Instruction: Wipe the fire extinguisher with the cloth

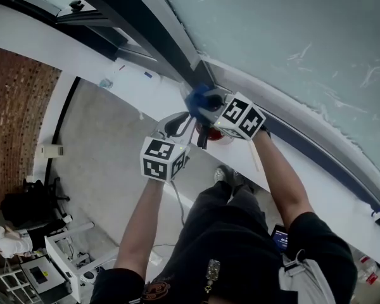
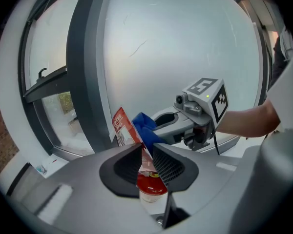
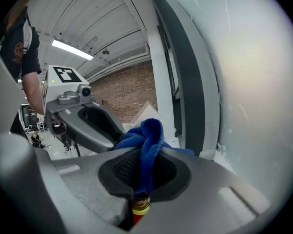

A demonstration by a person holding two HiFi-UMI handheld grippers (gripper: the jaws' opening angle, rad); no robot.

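The red fire extinguisher (image 1: 219, 136) stands on the white window sill (image 1: 316, 189), mostly hidden behind the two grippers. In the left gripper view its red body (image 2: 151, 185) shows below the jaws, and a red and white tag (image 2: 121, 126) runs up through the narrow gap between them. My left gripper (image 2: 146, 162) is open, with room on either side of the tag. My right gripper (image 3: 144, 172) is shut on the bunched blue cloth (image 3: 146, 135), directly over the extinguisher's brass neck (image 3: 140, 206). The cloth (image 1: 197, 98) sits at the top of the extinguisher, against the window frame.
A large frosted window pane (image 1: 291, 37) with a dark frame (image 1: 158, 37) rises right behind the extinguisher. A brick wall (image 1: 12, 113) lies at the left. Far below stand a desk with equipment (image 1: 47, 271) and a seated person (image 1: 9, 240).
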